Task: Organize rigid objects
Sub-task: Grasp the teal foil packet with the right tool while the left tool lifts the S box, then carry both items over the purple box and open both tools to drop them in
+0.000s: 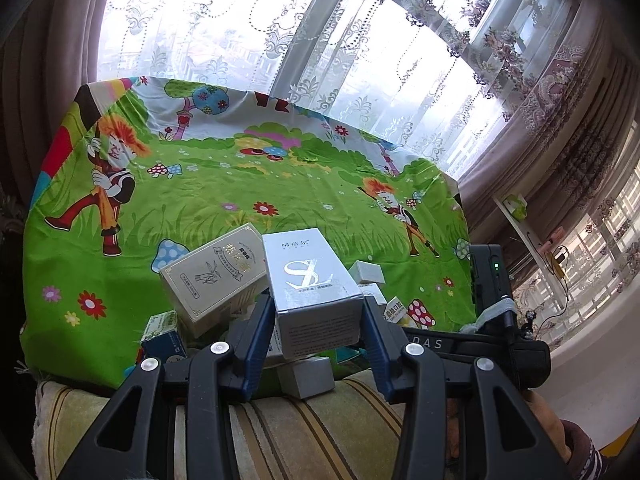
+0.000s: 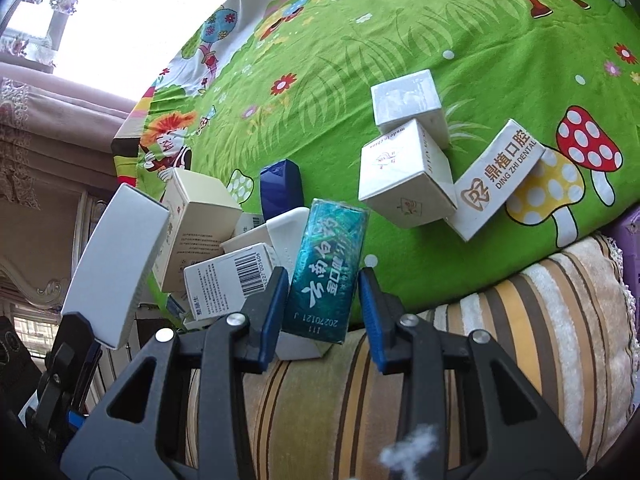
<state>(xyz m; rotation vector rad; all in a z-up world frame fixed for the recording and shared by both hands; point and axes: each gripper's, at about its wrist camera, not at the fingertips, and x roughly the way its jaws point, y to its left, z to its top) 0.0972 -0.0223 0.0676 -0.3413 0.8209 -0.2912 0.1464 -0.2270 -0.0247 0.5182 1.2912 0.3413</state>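
Silver box [image 1: 316, 288] is being gripped by the left tool [image 1: 319, 320], both pads pressing its sides, box being held raised over the box pile at the near edge of the green cartoon cloth [image 1: 240, 184]. Cream box [image 1: 214, 280] is leaning at its 9 o'clock. Teal box [image 2: 326, 268] is being clamped by the right tool [image 2: 324, 308]; white dental box [image 2: 494, 180] is lying at its 2 o'clock, white cube boxes [image 2: 404, 176] at 1 o'clock
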